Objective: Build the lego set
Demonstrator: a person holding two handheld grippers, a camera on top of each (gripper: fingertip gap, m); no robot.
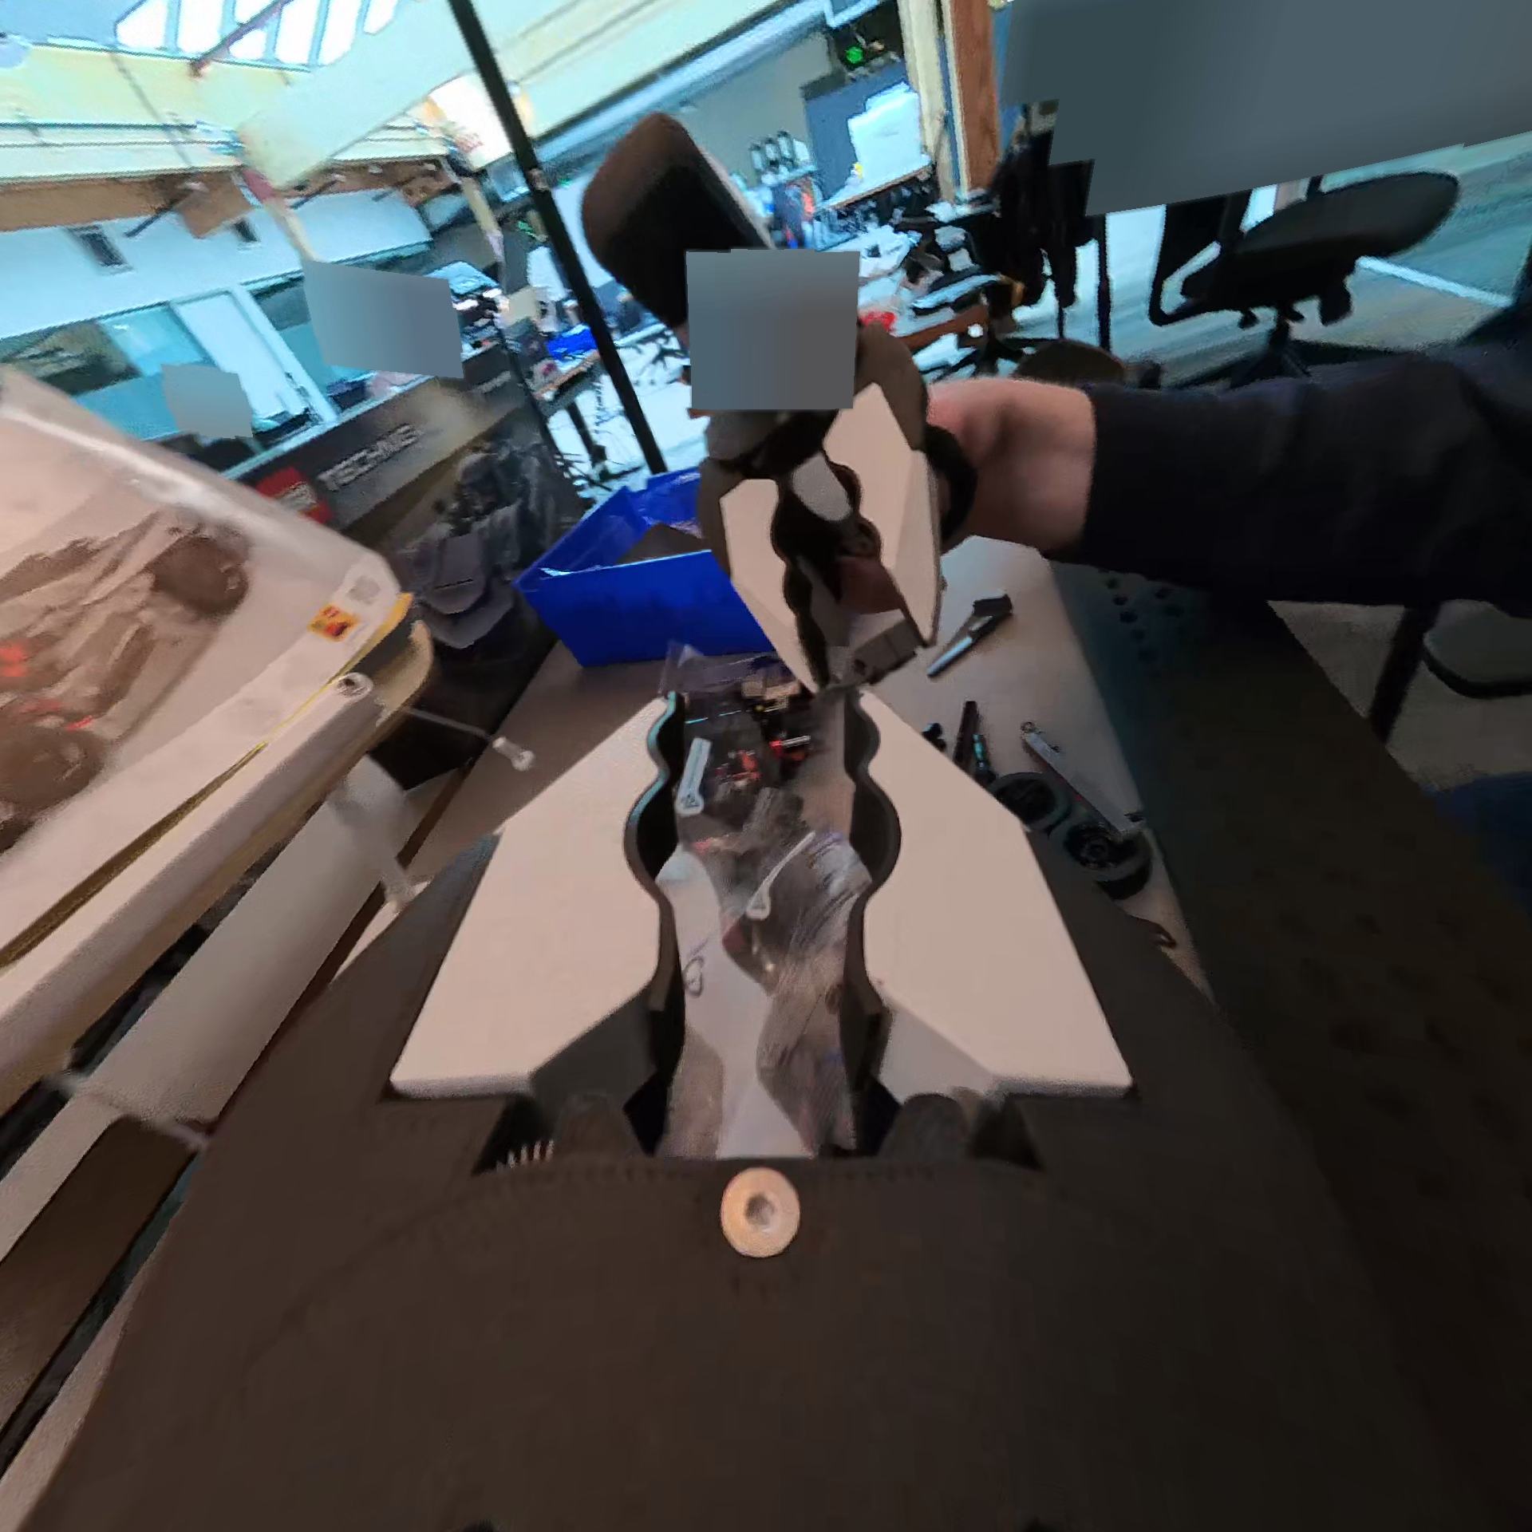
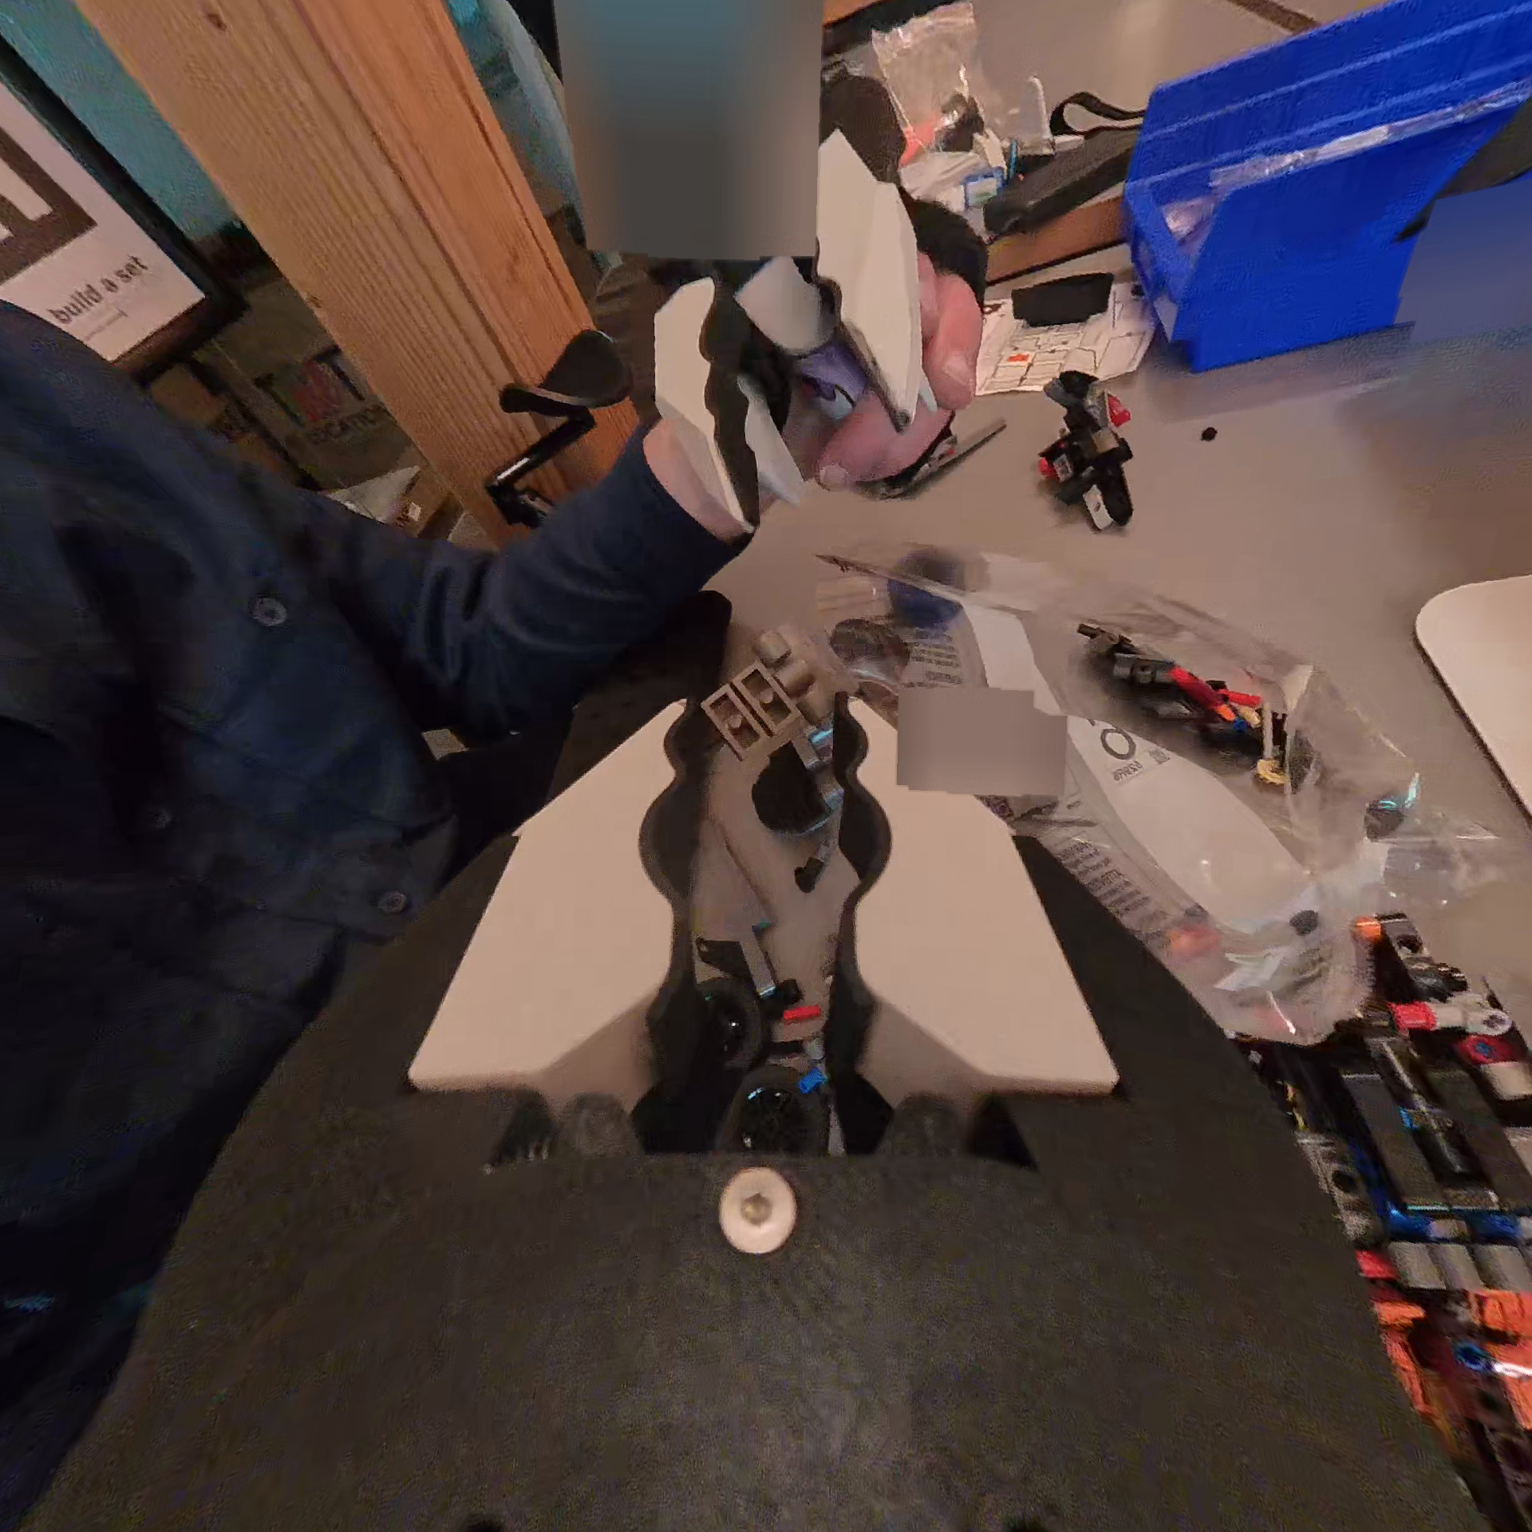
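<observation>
Lego piece (image 2: pixel 767 700), grey | in right claw (image 2: pixel 763 721) tips | left claw (image 1: pixel 763 713) parted

Writing shows in several places. A white framed sign (image 2: pixel 79 249) far left of the right gripper (image 2: pixel 767 721) bears dark print. A clear bag (image 2: pixel 1161 796) just right of it carries printed lines. A black box (image 1: pixel 365 472) beyond the left gripper (image 1: pixel 763 713) bears a logo and pale lettering. A small yellow sticker (image 1: pixel 336 622) sits on the booklet (image 1: pixel 149 597) to its left.
</observation>
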